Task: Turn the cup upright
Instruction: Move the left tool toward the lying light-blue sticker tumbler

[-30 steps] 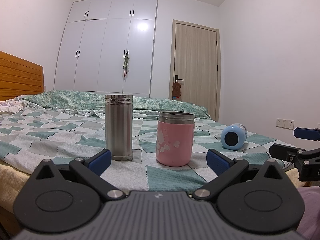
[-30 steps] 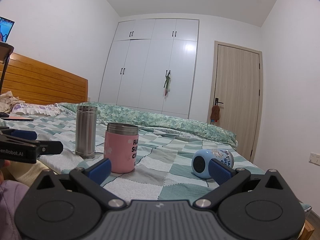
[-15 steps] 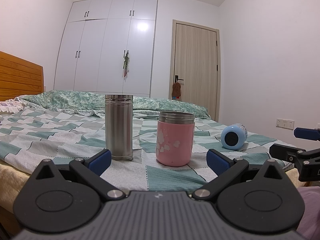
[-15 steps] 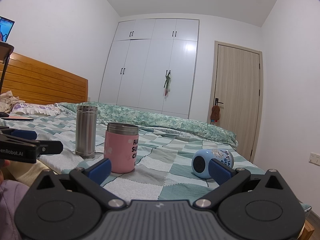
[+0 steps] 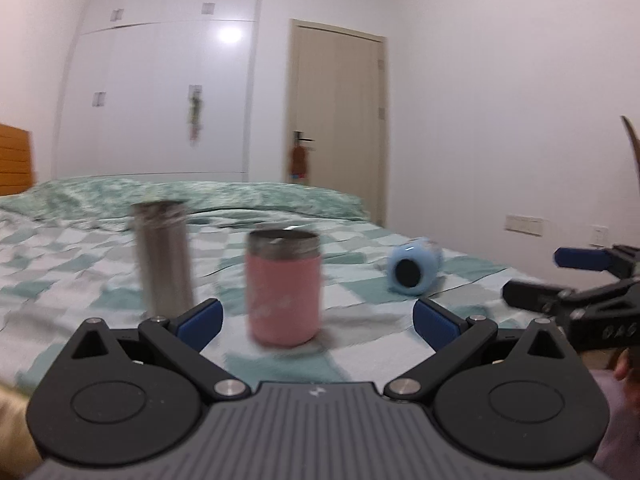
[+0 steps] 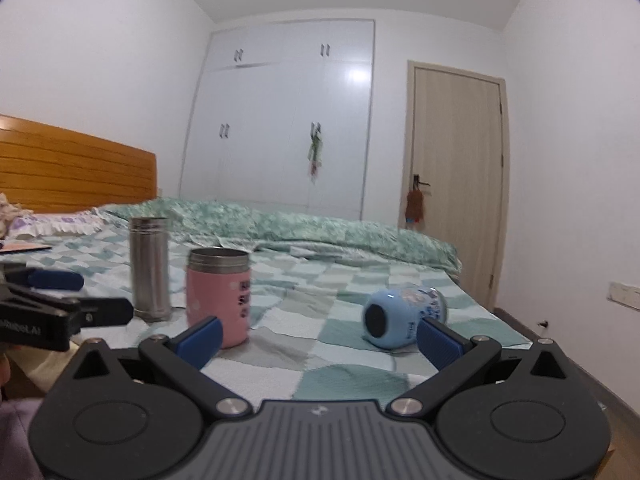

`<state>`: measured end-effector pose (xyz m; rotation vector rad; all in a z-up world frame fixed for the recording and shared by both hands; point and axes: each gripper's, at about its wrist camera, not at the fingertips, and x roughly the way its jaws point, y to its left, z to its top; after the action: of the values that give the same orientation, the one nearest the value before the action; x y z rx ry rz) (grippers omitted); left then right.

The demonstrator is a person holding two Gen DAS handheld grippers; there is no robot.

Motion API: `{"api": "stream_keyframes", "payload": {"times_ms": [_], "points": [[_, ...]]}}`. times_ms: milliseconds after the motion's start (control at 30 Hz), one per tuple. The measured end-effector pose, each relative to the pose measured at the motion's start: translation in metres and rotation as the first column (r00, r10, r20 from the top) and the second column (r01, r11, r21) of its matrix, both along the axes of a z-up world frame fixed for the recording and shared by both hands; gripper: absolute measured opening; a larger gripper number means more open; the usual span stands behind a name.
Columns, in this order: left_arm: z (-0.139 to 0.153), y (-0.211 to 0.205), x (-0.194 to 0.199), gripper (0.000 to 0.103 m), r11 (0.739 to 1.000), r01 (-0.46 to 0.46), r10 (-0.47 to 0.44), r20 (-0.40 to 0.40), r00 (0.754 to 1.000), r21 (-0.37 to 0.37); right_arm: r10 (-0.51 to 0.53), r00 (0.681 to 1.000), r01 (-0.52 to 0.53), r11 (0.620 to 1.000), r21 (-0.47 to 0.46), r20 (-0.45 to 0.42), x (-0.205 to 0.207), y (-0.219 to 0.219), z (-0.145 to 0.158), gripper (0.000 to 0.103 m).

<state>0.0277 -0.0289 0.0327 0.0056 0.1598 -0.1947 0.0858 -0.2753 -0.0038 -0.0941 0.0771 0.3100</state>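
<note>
A light blue cup [image 6: 404,317] lies on its side on the checked bedspread, its dark base facing me; it also shows in the left wrist view [image 5: 414,270]. My right gripper [image 6: 318,338] is open and empty, a little short of the cup, its right fingertip [image 6: 438,342] close beside it. My left gripper [image 5: 316,322] is open and empty, facing an upright pink cup [image 5: 283,286]. The right gripper also shows at the right edge of the left wrist view [image 5: 576,280].
A tall steel flask [image 6: 150,268] and the pink cup [image 6: 219,296] stand upright left of the blue cup. The bed [image 6: 344,376] has a folded green quilt [image 6: 304,228] behind, a wooden headboard [image 6: 72,172] at left, and a wall and door at right.
Both grippers have moved forward and tilted down toward the bed; the cups look larger and nearer. The left view is blurred by motion. The blue cup has not moved.
</note>
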Motion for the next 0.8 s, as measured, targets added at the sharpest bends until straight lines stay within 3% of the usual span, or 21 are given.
{"api": "stream_keyframes", "payload": {"times_ms": [200, 433, 567, 800], "points": [[0.024, -0.025, 0.045, 0.103, 0.985, 0.164, -0.162, -0.048, 0.986, 0.056, -0.084, 0.995, 0.082, 0.996, -0.03, -0.057, 0.015, -0.019, 0.014, 0.103], [0.047, -0.076, 0.119, 0.103, 0.933, 0.346, -0.334, -0.114, 0.935, 0.099, -0.192, 0.977, 0.184, 0.979, -0.087, -0.096, 0.05, -0.049, 0.029, 0.103], [0.052, -0.109, 0.166, 0.103, 0.906, 0.404, -0.385, -0.153, 0.91, 0.124, -0.236, 0.964, 0.225, 0.97, -0.095, -0.124, 0.076, -0.065, 0.035, 0.103], [0.049, -0.147, 0.236, 0.103, 0.886, 0.425, -0.376, -0.249, 0.893, 0.187, -0.277, 0.944, 0.263, 0.96, -0.098, -0.181, 0.126, -0.083, 0.035, 0.103]]}}
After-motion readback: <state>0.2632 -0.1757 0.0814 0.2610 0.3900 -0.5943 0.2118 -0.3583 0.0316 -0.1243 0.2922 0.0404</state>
